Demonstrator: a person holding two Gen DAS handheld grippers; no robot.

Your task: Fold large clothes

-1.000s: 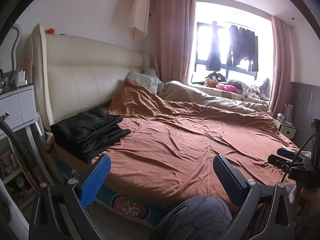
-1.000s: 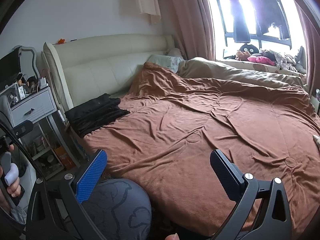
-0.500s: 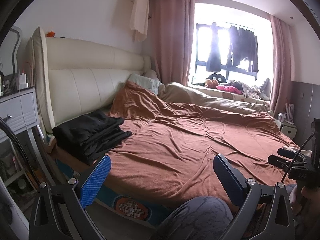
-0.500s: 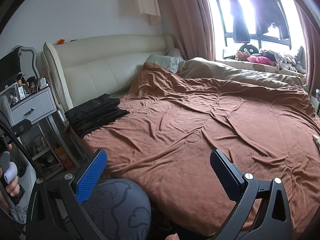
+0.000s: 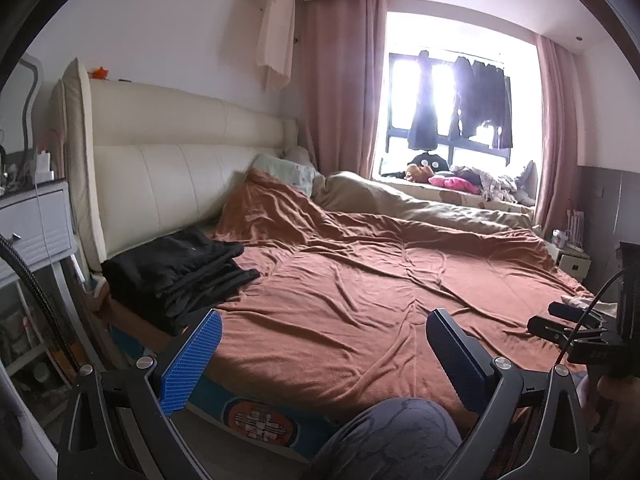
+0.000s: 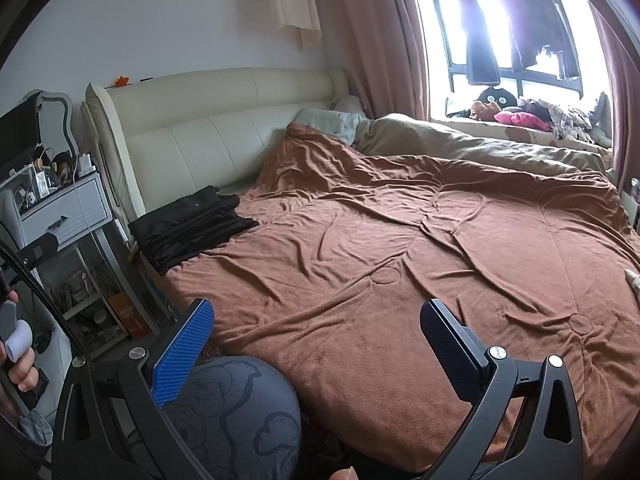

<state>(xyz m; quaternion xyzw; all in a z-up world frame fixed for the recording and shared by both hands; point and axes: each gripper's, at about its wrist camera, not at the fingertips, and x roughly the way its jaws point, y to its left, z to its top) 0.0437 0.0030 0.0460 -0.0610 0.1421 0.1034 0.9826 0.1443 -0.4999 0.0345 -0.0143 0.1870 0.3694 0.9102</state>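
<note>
A bedroom seen from 2 cameras held low at the near edge of a wide bed [image 5: 360, 300]. A rust-brown blanket [image 6: 400, 260] covers the bed, wrinkled but spread out.

The left tool [image 5: 322, 354] and the right tool [image 6: 316, 344] each hover over the near edge with their jaws spread wide. Neither holds anything and neither touches cloth. The right tool also shows at the right edge of the left view. A knee in grey patterned fabric [image 6: 236, 412] sits below the tools.

The task's clothing, a stack of black garments [image 5: 176, 276], lies at the bed's near left corner beside the cream headboard [image 5: 180, 176], well apart from both tools. It looks already folded into layers, so that part seems done. No unfolded garment lies on the bed; dark clothes hang at the window [image 5: 460, 108]. Whether more folding remains cannot be told.
</note>
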